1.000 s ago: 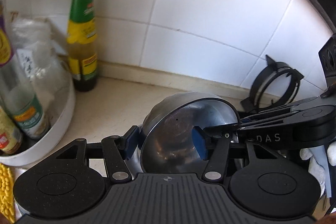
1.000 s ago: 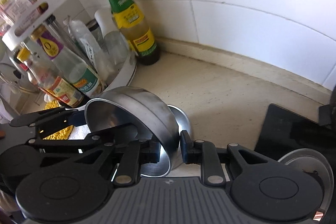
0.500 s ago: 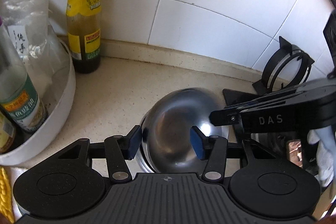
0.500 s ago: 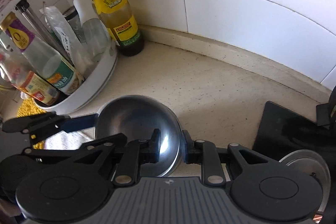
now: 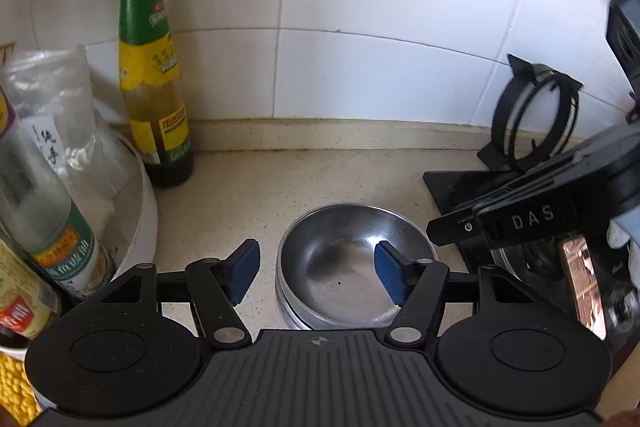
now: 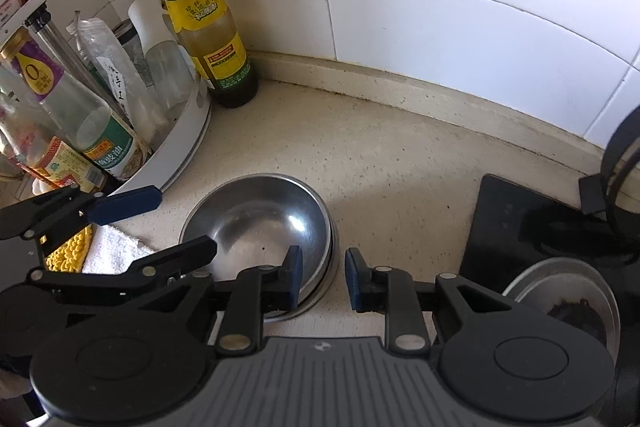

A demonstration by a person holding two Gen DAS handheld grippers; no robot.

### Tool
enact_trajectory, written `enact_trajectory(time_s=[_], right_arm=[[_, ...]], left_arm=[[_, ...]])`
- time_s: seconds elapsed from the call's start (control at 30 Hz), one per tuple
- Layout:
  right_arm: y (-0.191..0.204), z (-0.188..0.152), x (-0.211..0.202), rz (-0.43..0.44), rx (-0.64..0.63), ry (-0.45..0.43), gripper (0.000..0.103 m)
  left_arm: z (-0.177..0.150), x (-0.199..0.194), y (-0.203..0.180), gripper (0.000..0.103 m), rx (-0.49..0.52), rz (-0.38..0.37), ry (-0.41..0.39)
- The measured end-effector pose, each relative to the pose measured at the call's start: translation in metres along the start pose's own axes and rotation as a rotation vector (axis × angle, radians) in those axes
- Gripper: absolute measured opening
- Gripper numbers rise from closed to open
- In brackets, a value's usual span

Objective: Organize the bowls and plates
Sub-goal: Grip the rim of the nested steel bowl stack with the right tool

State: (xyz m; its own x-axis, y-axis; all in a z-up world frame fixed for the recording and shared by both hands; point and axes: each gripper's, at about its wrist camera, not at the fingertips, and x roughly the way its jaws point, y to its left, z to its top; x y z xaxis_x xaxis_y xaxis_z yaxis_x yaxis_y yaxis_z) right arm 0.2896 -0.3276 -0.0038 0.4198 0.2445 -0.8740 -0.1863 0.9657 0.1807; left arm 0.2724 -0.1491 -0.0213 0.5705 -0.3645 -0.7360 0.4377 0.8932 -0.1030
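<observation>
At 9 o'clock in my left view stands the white rack [image 5: 144,211] with its bottles, and at 10 o'clock, just beside it, the sauce bottle [image 5: 154,75] against the tiled wall. I do not touch these.

In the middle, at about 6 o'clock in both views, are the steel bowls [image 5: 352,263]. They sit upright on the counter [image 5: 320,175], and under the top rim I see a second rim, so I judge that one bowl is already nested in another. This part of the task looks done.

My left gripper [image 5: 318,273] is wide open and holds nothing; its right pad hangs over the bowl's inside and its left pad is outside, apart from the rim. My right gripper [image 6: 323,279] is open more narrowly and also holds nothing. Its left pad is over the right edge of the bowls [image 6: 260,223] and its right pad is over bare counter. I cannot tell if this pad touches the rim.

Further right, at 4 o'clock in the right view, I see a steel dish [image 6: 568,299] on the black stove [image 6: 500,223], with something dark inside. I judge this piece is what is left to bring to the stack, if it belongs to the task. I see no plates, so I cannot say how many pieces remain.
</observation>
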Motion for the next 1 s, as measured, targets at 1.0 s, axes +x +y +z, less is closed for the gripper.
enact_trajectory(time_s=[1.0], right_arm=[[0.016, -0.030, 0.001, -0.032, 0.159, 0.010, 0.057]], left_arm=[[-0.043, 0.010, 0.040, 0.091, 0.315, -0.168, 0.096]])
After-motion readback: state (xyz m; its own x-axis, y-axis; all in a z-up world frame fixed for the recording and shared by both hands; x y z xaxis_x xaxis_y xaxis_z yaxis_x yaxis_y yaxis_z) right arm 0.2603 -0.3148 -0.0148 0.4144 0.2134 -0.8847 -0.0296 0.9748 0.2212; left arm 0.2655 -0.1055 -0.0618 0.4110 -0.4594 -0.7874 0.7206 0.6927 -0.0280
